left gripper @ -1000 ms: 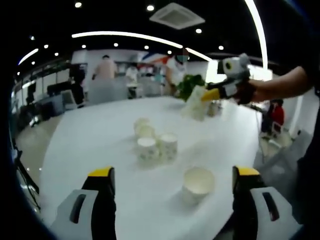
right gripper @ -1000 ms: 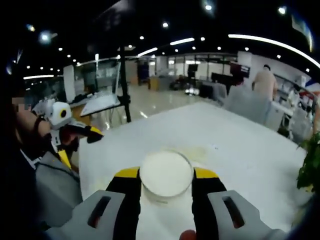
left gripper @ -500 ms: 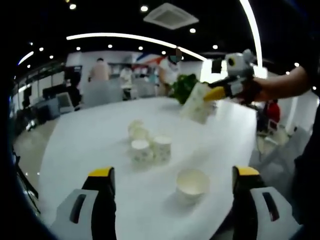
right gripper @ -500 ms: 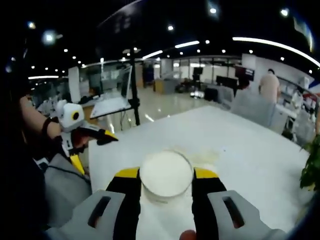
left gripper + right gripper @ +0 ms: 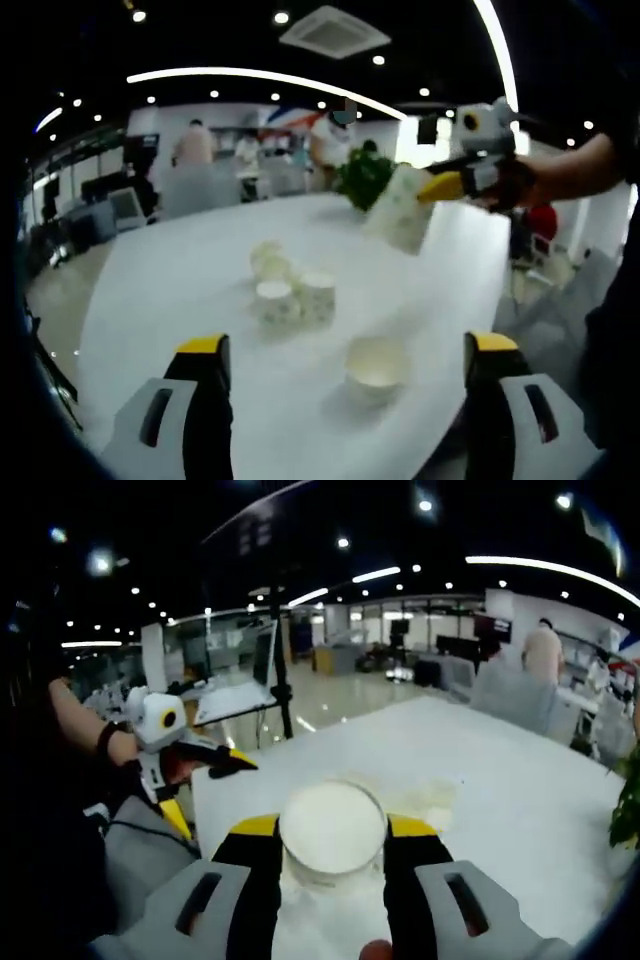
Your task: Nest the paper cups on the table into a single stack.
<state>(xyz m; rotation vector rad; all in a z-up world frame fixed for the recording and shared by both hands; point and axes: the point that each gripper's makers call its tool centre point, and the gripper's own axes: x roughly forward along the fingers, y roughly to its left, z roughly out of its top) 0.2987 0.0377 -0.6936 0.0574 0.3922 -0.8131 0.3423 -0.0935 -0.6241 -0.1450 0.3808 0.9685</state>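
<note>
My right gripper [image 5: 332,845] fingers clamp a patterned white paper cup [image 5: 332,832]. My left gripper [image 5: 342,365] fingers gape empty above the white tabletop [image 5: 180,270]; a lone white paper cup [image 5: 376,366] lower centre, a cluster of patterned paper cups [image 5: 285,290] mid-frame.

Grey grippers [image 5: 331,860], black yellow-tipped jaws

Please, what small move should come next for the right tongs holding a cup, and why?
Probably lower the right tongs, shut on a paper cup, toward the lone cup standing upright near the left tongs, which are open. That cup is apart from the cluster of cups, so it seems easiest to nest into.
</note>
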